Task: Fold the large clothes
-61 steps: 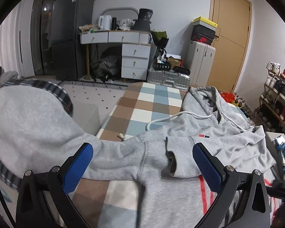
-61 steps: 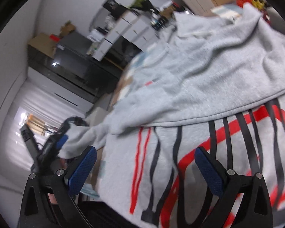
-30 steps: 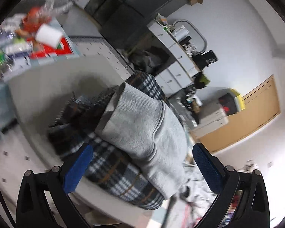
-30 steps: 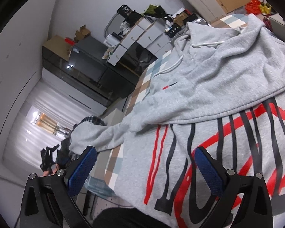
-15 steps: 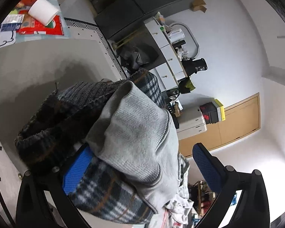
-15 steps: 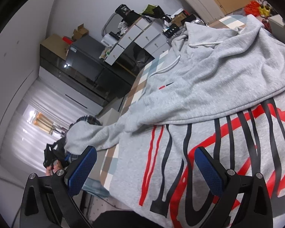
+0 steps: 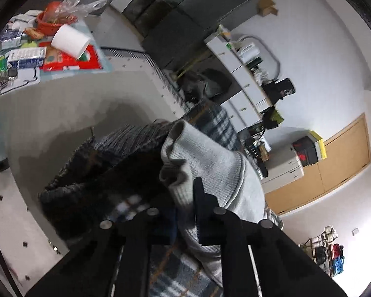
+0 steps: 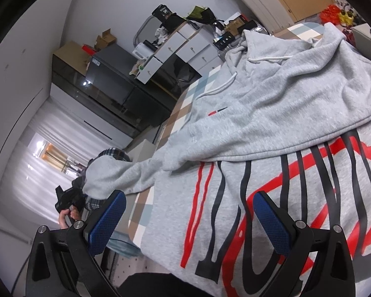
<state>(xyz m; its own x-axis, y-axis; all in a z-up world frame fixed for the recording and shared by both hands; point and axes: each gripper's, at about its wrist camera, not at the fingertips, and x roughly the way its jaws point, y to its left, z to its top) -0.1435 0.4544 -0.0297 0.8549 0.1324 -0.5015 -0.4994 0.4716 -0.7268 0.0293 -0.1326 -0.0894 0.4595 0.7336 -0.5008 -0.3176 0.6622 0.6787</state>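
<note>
A grey hoodie (image 8: pixel 272 94) lies on the checked table (image 8: pixel 183 113), on top of a grey garment with red and black stripes (image 8: pixel 259 210). Its left sleeve (image 8: pixel 126 173) hangs off the table's left side over a dark plaid cloth (image 7: pixel 91 173). My left gripper (image 7: pixel 185 210) is shut on the sleeve's ribbed cuff (image 7: pixel 197 160); it also shows in the right wrist view (image 8: pixel 69 198), held in a hand. My right gripper (image 8: pixel 188 215) is open and empty above the striped garment.
A side table (image 7: pixel 49 57) at left holds a white cup (image 7: pixel 70 40), packets and a red bowl. A dark cabinet (image 8: pixel 116 84), white drawers (image 8: pixel 180 47), suitcases (image 7: pixel 282 168) and a wooden door (image 7: pixel 343 156) line the far wall. A shoe rack (image 7: pixel 329 252) stands at right.
My left gripper swung left off the table to the hanging sleeve and closed on its cuff. My right gripper stayed open over the striped garment, shifting only slightly.
</note>
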